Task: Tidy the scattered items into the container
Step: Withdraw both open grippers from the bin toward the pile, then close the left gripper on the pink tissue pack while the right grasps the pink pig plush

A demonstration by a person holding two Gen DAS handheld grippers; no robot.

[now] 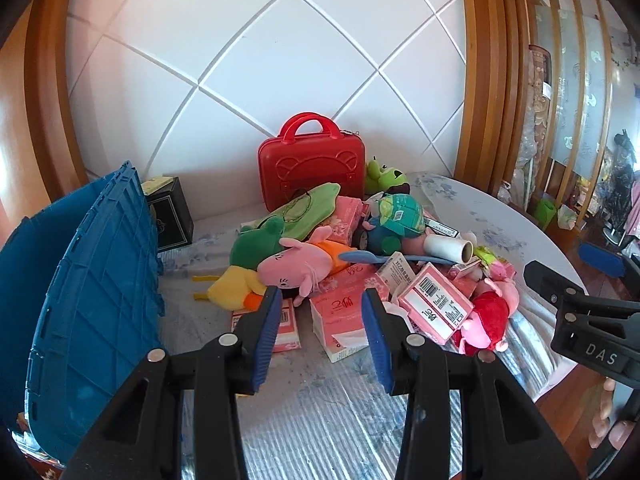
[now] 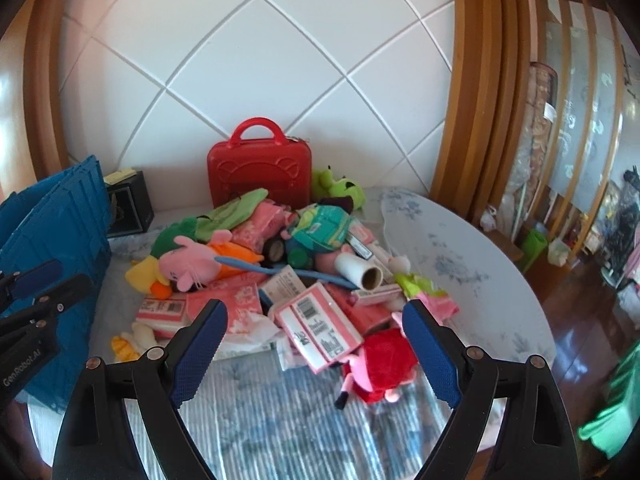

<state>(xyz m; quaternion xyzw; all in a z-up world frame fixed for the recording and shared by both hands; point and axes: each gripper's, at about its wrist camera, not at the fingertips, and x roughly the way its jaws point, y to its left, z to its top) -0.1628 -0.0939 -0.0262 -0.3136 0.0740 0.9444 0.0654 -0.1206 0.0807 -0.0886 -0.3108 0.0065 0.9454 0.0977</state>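
A heap of toys and packets lies on the table: a pink pig plush (image 1: 296,266) (image 2: 192,266), a red-dressed pig plush (image 1: 486,320) (image 2: 380,364), pink tissue packs (image 1: 434,304) (image 2: 316,322), a cardboard roll (image 1: 450,249) (image 2: 360,271) and a yellow duck plush (image 1: 232,290). The blue crate (image 1: 88,300) (image 2: 56,240) stands at the left. My left gripper (image 1: 322,338) is open and empty, just short of the heap. My right gripper (image 2: 316,354) is wide open and empty, above the red-dressed pig and a tissue pack.
A red toy suitcase (image 1: 312,166) (image 2: 260,172) stands against the white wall behind the heap. A black box (image 1: 170,212) sits beside the crate. The round table's edge (image 2: 520,280) curves at the right, with wooden floor beyond.
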